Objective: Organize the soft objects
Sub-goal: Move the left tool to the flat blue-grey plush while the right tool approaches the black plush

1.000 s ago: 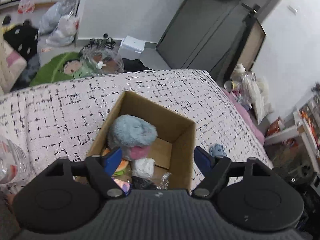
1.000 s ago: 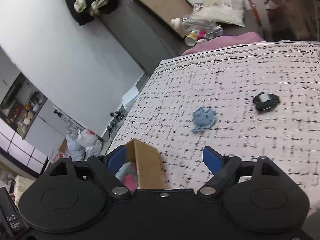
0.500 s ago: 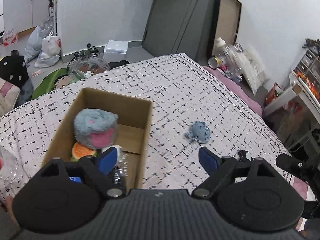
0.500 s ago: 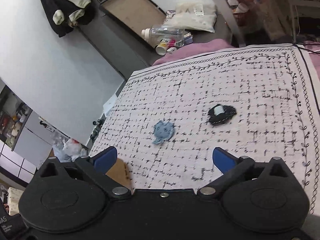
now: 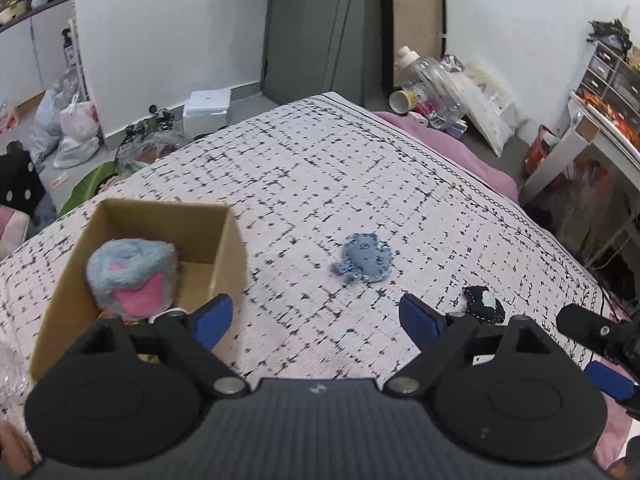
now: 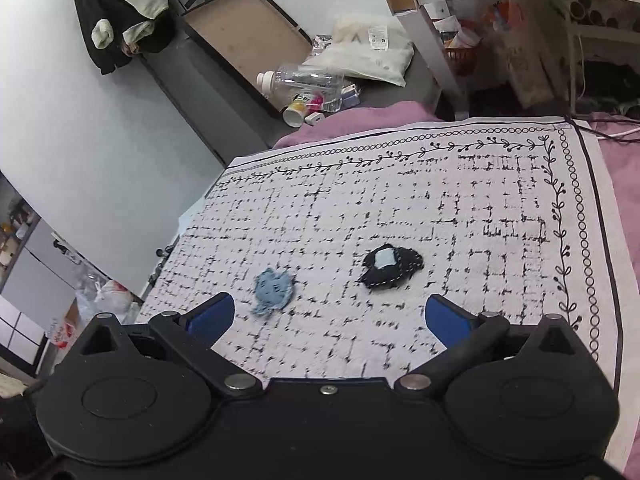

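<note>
Blue felt toy (image 5: 363, 257) flat on the patterned blanket (image 5: 304, 168), black felt toy (image 6: 391, 266) near it, fluffy plush (image 5: 131, 276) in the cardboard box (image 5: 230, 248) just left, left gripper (image 5: 316, 317) spread wide with nothing between, right gripper (image 6: 330, 317) likewise agape above both felt pieces

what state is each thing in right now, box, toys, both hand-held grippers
box: open-topped, upright on the blanket, partly filled
furry toy: inside the box, on top
blue toy: loose on the blanket, outside the box
black toy: loose on the blanket, apart from the blue toy
left hand-held gripper: open, empty
right hand-held gripper: open, empty
</note>
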A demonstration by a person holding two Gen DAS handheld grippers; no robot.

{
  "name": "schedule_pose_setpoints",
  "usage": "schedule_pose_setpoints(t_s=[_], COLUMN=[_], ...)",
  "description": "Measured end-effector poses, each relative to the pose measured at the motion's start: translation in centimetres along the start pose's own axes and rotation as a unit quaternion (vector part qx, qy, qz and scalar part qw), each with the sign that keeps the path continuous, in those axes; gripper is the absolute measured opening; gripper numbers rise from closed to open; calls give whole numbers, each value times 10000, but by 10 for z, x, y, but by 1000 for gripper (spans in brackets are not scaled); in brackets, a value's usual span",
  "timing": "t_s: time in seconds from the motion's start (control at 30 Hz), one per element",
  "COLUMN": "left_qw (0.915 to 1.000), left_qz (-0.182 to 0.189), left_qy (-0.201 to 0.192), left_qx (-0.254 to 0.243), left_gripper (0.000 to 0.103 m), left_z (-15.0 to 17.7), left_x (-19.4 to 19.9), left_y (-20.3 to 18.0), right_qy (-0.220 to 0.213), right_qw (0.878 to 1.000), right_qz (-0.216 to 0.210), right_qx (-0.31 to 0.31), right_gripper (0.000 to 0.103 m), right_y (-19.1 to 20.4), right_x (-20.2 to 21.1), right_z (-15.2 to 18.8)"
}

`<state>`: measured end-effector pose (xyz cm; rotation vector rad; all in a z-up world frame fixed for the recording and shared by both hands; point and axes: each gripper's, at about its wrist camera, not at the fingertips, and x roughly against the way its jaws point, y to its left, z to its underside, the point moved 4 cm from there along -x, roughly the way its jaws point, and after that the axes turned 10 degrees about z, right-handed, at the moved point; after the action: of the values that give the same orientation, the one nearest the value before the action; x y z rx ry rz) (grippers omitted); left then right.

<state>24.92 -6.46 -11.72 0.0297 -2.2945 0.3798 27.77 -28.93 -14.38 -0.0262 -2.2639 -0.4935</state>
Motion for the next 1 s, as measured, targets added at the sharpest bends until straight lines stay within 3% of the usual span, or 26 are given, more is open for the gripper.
schedule_pose_setpoints(t_s=[0.33, 0.63, 0.8, 1.0], left_qw=[9999, 9996, 9995, 9993], left_qz=[-41, 123, 163, 191], left_qy=[-2, 210, 273, 319], left_qx=[-133, -146, -68, 59], left_gripper=[87, 86, 78, 68], left_z=[-11, -16, -18, -23], left_x=[-49, -113, -146, -176], left_y=[-8, -14, -14, -9], right_qy=[119, 352, 391, 541], right_qw=[9999, 9986, 9981, 9971], right_qz=[-12, 194, 276, 344], right_qx=[-58, -354, -397, -406], right_gripper=[100, 83, 68, 66], right_y=[-5, -18, -20, -22], right_x=[-45, -96, -119, -141], right_z=[1, -1, -5, -5])
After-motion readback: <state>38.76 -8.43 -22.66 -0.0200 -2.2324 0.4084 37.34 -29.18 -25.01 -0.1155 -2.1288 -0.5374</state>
